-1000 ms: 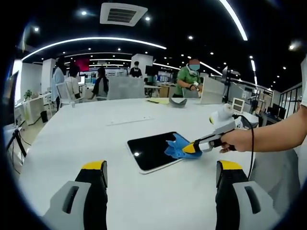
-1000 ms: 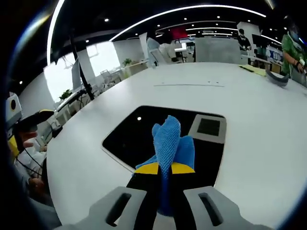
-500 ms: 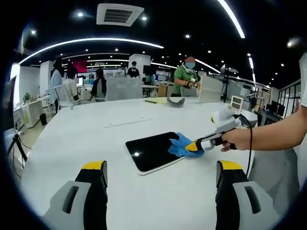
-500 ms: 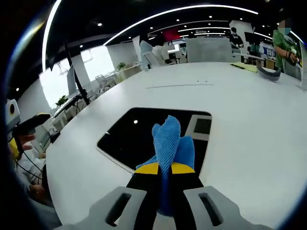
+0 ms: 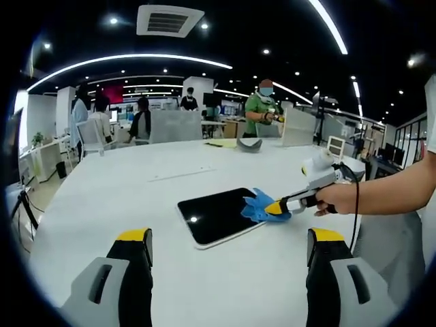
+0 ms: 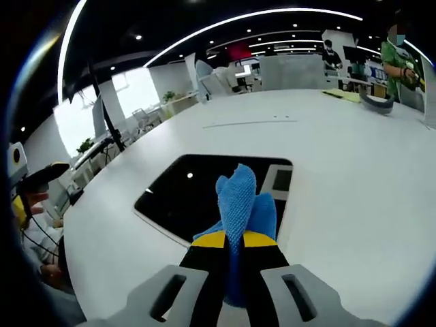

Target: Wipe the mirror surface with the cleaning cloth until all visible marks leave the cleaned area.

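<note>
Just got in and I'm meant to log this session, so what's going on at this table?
A person is wiping a flat mirror that lies on the white table. The right gripper is shut on a blue cleaning cloth and presses it at the mirror's edge nearest that gripper. The left gripper is open, holds nothing and hangs above the table short of the mirror. The glass looks dark, reflecting ceiling lights; marks are too small to judge.

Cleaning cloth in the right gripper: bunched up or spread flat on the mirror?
Bunched. The cleaning cloth is pinched between the right gripper's shut fingers, its crumpled blue folds sticking out over the mirror's near edge.
</note>
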{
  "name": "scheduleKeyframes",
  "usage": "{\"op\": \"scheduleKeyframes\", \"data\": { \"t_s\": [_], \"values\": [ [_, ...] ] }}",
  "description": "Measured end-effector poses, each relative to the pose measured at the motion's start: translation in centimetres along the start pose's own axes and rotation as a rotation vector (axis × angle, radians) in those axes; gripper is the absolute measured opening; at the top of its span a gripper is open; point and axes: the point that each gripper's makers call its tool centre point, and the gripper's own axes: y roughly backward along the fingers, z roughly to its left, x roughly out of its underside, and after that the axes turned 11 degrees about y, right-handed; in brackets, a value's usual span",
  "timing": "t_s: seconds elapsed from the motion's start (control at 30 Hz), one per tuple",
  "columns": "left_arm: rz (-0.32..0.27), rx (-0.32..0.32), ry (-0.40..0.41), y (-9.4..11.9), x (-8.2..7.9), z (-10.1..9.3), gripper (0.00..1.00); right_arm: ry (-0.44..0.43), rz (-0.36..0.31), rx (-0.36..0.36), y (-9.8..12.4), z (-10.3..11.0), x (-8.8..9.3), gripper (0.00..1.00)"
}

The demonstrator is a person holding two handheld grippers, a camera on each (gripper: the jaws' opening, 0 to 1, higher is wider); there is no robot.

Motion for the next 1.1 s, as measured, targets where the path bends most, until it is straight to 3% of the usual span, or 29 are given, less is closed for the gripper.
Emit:
{"op": "scheduleKeyframes", "data": {
  "t_s": [1.1],
  "values": [
    [0.014, -0.038, 0.013, 0.7, 0.6, -0.1, 0.95, -0.015, -0.005, 0.005, -1.2, -1.2, -1.0, 0.02]
  ]
}}
